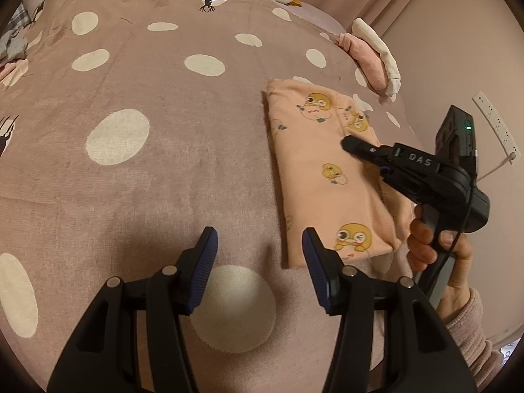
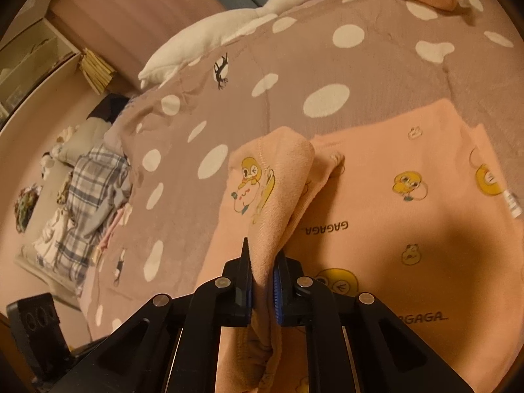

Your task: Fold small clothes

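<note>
While the polka-dot bedspread [image 1: 157, 163] is spread wide, the partly folded peach duckling-print garment [image 1: 321, 177] is laid on its right side. A raised fold is pinched by the right gripper [image 2: 262, 262]; the left gripper [image 1: 260, 255] is held unclenched, empty. Carrying the fold across is judged next.

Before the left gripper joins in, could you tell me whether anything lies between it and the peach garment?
Nothing visible does: only bare dotted bedspread separates the open left gripper from the peach garment, which the right gripper already pinches.
</note>
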`<state>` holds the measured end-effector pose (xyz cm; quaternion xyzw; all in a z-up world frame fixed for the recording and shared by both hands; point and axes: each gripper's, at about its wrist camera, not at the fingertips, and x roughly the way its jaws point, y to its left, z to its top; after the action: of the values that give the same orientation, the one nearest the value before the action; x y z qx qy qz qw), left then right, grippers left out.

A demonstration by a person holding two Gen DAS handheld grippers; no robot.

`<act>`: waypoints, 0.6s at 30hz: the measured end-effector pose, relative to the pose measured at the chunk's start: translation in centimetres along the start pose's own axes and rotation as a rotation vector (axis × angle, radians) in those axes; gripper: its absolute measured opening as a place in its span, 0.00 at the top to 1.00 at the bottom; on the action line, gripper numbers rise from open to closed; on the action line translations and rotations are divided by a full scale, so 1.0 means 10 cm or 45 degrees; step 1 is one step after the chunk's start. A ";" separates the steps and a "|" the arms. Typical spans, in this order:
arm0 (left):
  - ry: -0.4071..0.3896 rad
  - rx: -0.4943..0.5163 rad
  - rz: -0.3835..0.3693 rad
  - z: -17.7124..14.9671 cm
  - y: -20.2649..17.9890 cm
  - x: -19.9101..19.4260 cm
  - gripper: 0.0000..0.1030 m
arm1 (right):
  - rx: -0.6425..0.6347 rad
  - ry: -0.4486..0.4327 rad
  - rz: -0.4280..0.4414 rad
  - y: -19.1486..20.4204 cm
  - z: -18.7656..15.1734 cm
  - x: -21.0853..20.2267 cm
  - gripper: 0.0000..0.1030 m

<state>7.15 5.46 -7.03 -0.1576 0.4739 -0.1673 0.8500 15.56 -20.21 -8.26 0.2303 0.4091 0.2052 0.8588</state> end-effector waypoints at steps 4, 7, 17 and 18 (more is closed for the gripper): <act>0.001 0.015 0.001 0.00 -0.04 0.01 0.48 | -0.012 -0.037 -0.017 -0.03 0.05 -0.14 0.89; 0.005 0.026 -0.001 0.01 -0.08 0.02 0.48 | -0.009 -0.071 -0.034 -0.10 0.09 -0.27 0.89; 0.029 0.066 -0.002 0.01 -0.24 0.11 0.48 | 0.002 -0.131 -0.108 -0.30 0.16 -0.54 0.89; 0.033 0.070 -0.002 0.02 -0.26 0.12 0.48 | 0.007 -0.136 -0.118 -0.34 0.17 -0.56 0.89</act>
<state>7.53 2.66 -6.70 -0.1324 0.4799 -0.1829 0.8478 14.23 -26.35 -5.77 0.2241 0.3736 0.1514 0.8873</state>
